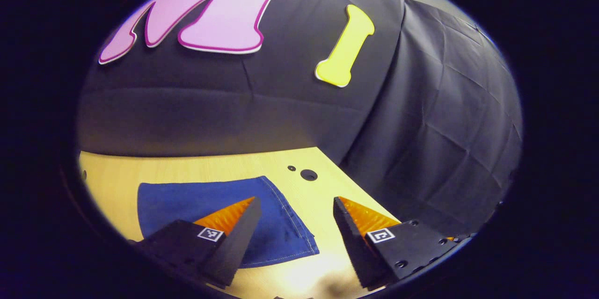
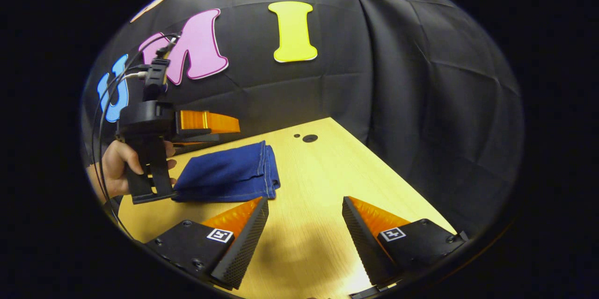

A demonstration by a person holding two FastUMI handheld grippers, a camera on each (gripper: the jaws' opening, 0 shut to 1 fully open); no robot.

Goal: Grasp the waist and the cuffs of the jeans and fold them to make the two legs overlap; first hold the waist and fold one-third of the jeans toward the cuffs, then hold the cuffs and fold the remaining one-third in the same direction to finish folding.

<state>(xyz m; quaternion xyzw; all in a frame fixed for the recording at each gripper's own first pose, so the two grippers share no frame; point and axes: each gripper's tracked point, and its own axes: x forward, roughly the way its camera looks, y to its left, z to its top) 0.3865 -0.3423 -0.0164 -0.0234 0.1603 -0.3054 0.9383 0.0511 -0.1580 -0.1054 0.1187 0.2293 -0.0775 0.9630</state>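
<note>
The blue jeans (image 1: 187,196) lie folded into a compact rectangle on the wooden table (image 1: 196,164). My left gripper (image 1: 295,200) hovers open above their right edge, with one finger over the cloth and the other over bare wood. In the right gripper view the folded jeans (image 2: 229,172) show stacked layers at their right end. There the left gripper (image 2: 229,131) hangs just above the jeans, held by a hand (image 2: 117,163). My right gripper (image 2: 306,200) is open over bare table (image 2: 327,168), to the near right of the jeans, holding nothing.
Two small round holes (image 1: 309,175) sit in the tabletop near the far corner, also seen as holes (image 2: 310,138) in the right gripper view. Black cloth walls close off the back and right side. Cables run from the left gripper at the left.
</note>
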